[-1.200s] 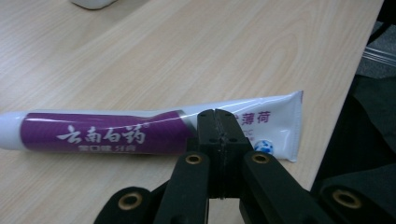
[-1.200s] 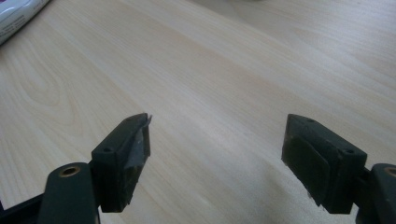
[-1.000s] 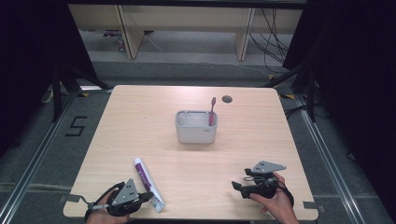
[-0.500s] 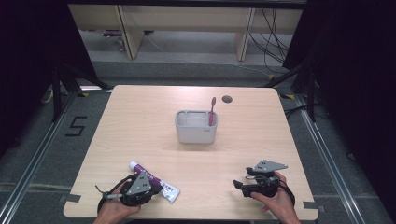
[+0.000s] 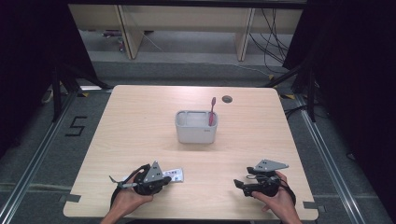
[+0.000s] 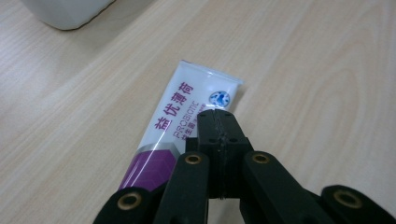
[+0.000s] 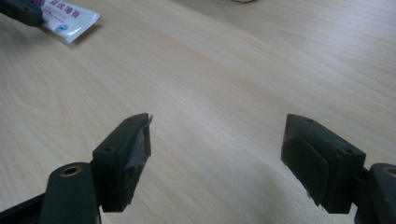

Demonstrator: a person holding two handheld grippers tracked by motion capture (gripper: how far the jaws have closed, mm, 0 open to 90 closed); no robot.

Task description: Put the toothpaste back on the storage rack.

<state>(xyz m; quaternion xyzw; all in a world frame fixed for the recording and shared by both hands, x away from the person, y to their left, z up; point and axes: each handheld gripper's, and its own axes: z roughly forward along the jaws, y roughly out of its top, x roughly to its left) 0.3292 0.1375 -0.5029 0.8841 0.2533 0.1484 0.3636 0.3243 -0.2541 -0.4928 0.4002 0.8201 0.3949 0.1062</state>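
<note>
Toothpaste tube lies flat on the wooden table near the front-left edge, its crimped end pointing toward the table's middle. The left gripper sits over it with its jaws pressed together and nothing between them, the tips resting on or just above the tube's top face; which of the two cannot be told. The right gripper waits well apart near the front-right edge, jaws spread wide and empty. A grey holder with a red toothbrush stands at the centre. Closed jaws can only nudge: the slick tube could swivel or skid away, and pressing down might squeeze paste toward the cap.
</note>
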